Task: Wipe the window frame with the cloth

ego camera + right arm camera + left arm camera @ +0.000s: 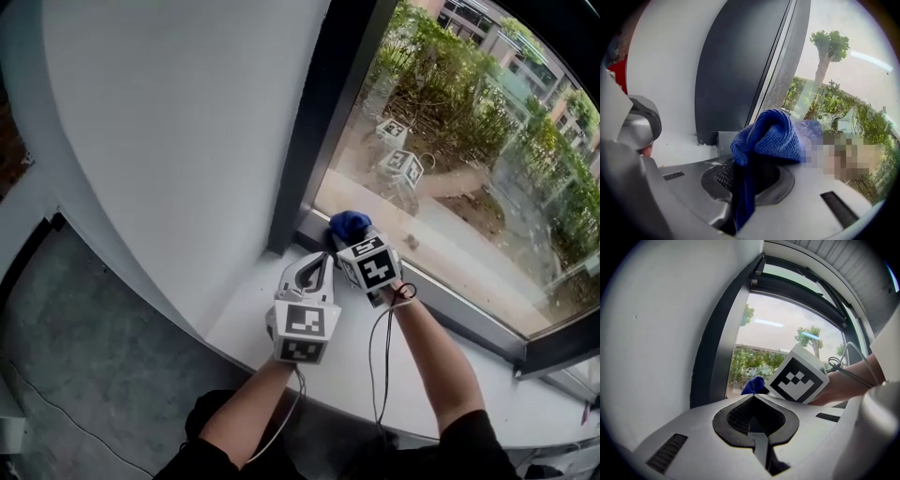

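Note:
A blue cloth (349, 223) is bunched at the lower left corner of the dark window frame (319, 122), where the upright meets the bottom rail. My right gripper (352, 240) is shut on it. In the right gripper view the cloth (771, 138) bulges out over the jaws and a strip of it hangs down between them; the frame's upright (736, 70) is just behind. My left gripper (322, 258) lies on the white sill beside the right one, shut, with nothing held. In the left gripper view its tips (753, 401) point at the frame (715, 348) and the cloth (752, 385).
The white sill (248, 314) runs along under the glass, with a white wall (178, 122) to the left. A grey floor (94, 356) lies below the sill's edge. A black cable (380, 361) hangs from the right gripper. Reflections of the marker cubes (401, 161) show in the glass.

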Demonstrator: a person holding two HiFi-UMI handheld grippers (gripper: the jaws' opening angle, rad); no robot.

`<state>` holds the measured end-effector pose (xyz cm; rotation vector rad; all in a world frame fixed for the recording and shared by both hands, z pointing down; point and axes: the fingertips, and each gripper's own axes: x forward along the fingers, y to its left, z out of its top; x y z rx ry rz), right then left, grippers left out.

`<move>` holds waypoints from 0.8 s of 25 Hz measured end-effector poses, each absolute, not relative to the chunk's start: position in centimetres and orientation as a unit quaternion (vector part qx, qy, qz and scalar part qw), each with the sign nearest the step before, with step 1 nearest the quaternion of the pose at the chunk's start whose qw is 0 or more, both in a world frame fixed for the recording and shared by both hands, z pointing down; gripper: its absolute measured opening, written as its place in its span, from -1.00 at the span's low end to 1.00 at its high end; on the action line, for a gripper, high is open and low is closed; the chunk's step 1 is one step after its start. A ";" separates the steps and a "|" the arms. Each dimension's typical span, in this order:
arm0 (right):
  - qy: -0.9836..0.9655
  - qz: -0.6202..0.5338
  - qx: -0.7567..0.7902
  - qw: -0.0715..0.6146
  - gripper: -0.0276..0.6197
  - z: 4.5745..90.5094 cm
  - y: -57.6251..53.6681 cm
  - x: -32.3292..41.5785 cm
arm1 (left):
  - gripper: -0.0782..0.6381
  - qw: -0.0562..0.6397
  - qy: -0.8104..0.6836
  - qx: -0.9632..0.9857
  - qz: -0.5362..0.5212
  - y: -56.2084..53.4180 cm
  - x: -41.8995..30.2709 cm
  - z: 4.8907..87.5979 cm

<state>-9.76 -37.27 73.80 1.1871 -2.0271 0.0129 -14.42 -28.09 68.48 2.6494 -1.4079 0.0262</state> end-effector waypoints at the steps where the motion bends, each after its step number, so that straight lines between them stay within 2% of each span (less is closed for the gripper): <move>1: -0.796 0.004 0.466 0.386 -0.79 73.8 -37.5 -10.0 | -0.76 0.066 -0.469 0.881 0.010 -28.2 -14.4 68.4; 4: -0.799 -0.001 0.463 0.384 -0.79 73.7 -38.0 -10.8 | -0.76 0.056 -0.481 0.875 0.016 -28.8 -15.2 68.3; 9: -0.803 0.007 0.457 0.381 -0.79 73.8 -38.5 -11.4 | -0.76 0.110 -0.493 0.863 0.016 -28.9 -16.1 68.9; 13: -0.809 0.016 0.453 0.374 -0.79 73.7 -38.9 -12.0 | -0.76 0.099 -0.495 0.863 0.017 -29.5 -15.9 69.6; 20: -0.833 0.025 0.450 0.320 -0.79 72.6 -39.1 -13.1 | -0.76 0.089 -0.492 0.866 0.025 -28.5 -15.5 68.9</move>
